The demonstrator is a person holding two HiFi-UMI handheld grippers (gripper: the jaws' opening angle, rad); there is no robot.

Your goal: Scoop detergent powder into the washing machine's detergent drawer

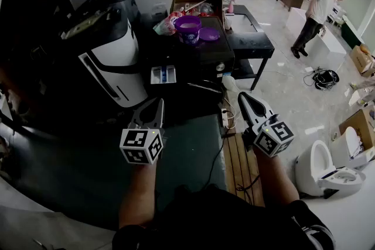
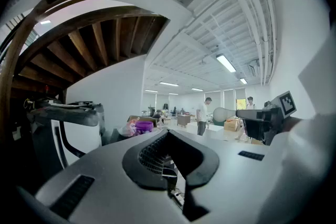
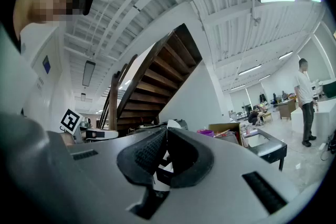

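Note:
The black washing machine stands ahead, its white and blue detergent drawer pulled out at the front left. On top of it sit a purple detergent tub and the tub's purple lid. My left gripper hovers just below the drawer, shut and empty. Over to the right, my right gripper is also shut and empty. The left gripper view has its jaws closed, with the tub far off. In the right gripper view the jaws meet, and the tub is small beyond them.
A white and black appliance stands at the left. A cardboard box sits behind the tub, with a black table beside the machine. A power strip and wooden pallet lie below. Toilets stand at the right; a person is far off.

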